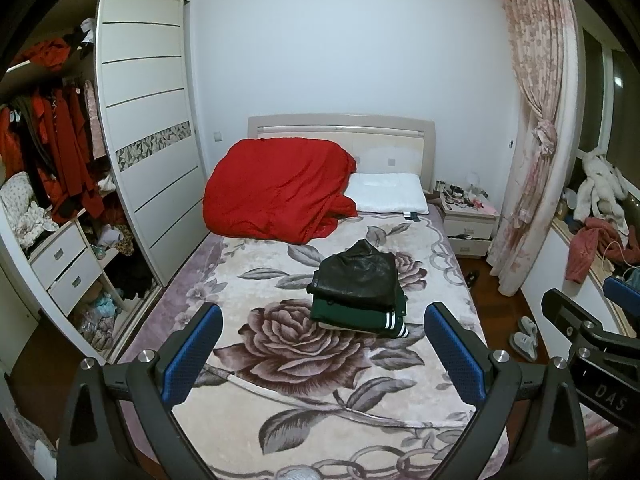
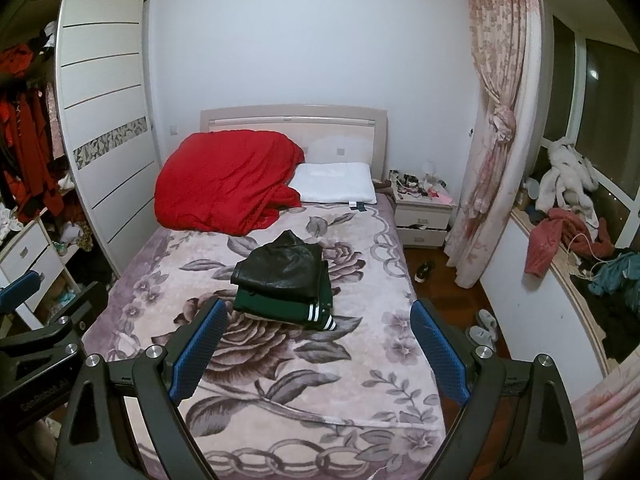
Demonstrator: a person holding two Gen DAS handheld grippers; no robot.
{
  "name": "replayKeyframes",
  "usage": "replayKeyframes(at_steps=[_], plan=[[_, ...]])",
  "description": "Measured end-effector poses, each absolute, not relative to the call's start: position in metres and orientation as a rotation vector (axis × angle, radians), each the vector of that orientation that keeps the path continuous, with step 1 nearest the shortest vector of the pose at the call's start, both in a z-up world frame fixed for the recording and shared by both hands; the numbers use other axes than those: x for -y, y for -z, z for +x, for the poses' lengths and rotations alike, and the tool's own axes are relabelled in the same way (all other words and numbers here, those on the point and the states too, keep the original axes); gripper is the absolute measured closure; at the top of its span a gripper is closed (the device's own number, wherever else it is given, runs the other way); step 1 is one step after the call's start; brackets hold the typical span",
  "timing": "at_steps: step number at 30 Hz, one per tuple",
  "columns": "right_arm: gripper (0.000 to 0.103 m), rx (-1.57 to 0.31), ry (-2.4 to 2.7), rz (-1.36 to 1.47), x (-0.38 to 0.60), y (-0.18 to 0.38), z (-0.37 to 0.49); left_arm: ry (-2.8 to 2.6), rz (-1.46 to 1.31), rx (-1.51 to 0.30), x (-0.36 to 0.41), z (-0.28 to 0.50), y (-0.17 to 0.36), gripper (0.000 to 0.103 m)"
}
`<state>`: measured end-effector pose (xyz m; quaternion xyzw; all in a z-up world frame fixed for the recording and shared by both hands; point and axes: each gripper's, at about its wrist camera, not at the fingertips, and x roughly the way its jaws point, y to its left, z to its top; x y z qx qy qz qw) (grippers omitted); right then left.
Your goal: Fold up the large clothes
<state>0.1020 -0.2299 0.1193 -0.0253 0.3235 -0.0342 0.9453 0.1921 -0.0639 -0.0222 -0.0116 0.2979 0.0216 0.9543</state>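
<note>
The folded shiny black leather jacket [image 1: 357, 276] sits neatly on the folded green striped top [image 1: 360, 314] on the flowery bed blanket [image 1: 280, 360], so the left claw [image 1: 322, 354] and right claw [image 2: 320, 350] hang wide open, holding nothing.

Glossy leather jacket [image 1: 356, 276] tops plush floral blanket [image 1: 320, 400].

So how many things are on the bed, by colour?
Red: 1, the quilt
White: 1, the pillow
Black: 1, the folded jacket on top of the pile
Green: 1, the folded top under it
Total: 4
Both grippers are open and hold nothing.
</note>
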Motion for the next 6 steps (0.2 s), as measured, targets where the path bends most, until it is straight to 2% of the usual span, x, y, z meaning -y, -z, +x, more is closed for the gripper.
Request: replayKeyframes(at_steps=[6], plan=[[0.008, -0.659, 0.072, -0.048, 0.2286, -0.1190, 0.1004, -0.049, -0.022, -0.605, 0.0662, 0.1951, 0.0178, 0.000]])
